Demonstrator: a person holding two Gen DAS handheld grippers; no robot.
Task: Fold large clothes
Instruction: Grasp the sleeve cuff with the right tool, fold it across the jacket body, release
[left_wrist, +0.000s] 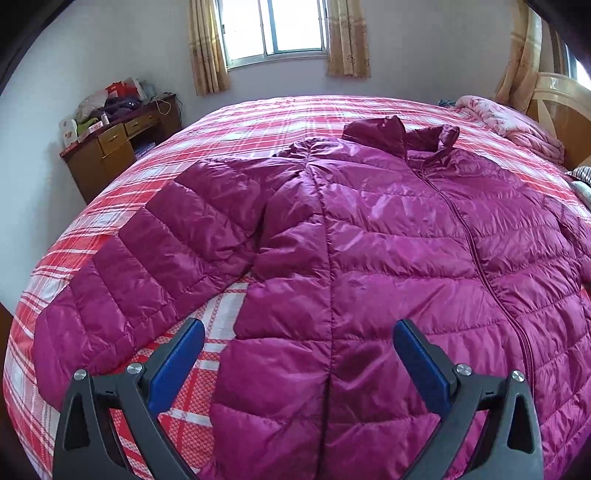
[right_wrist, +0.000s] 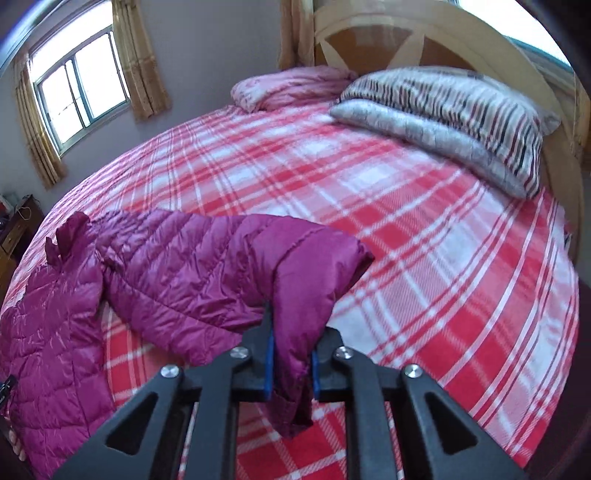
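A magenta quilted down jacket (left_wrist: 369, 229) lies front up on the bed, zipped, its collar toward the far side. One sleeve (left_wrist: 147, 266) stretches out to the left in the left wrist view. My left gripper (left_wrist: 299, 328) hovers open over the jacket's lower left edge, nothing between its blue pads (left_wrist: 177, 365). In the right wrist view my right gripper (right_wrist: 291, 343) is shut on the cuff end of the other sleeve (right_wrist: 295, 266), lifted off the bedspread, with the cuff hanging down between the fingers. The jacket's body (right_wrist: 48, 332) lies at the left.
The bed has a red and white plaid bedspread (right_wrist: 424, 240). A striped pillow (right_wrist: 461, 114) and a pink folded quilt (right_wrist: 291, 85) lie by the wooden headboard (right_wrist: 424, 33). A cluttered wooden desk (left_wrist: 114, 140) stands by the wall under the window (left_wrist: 273, 26).
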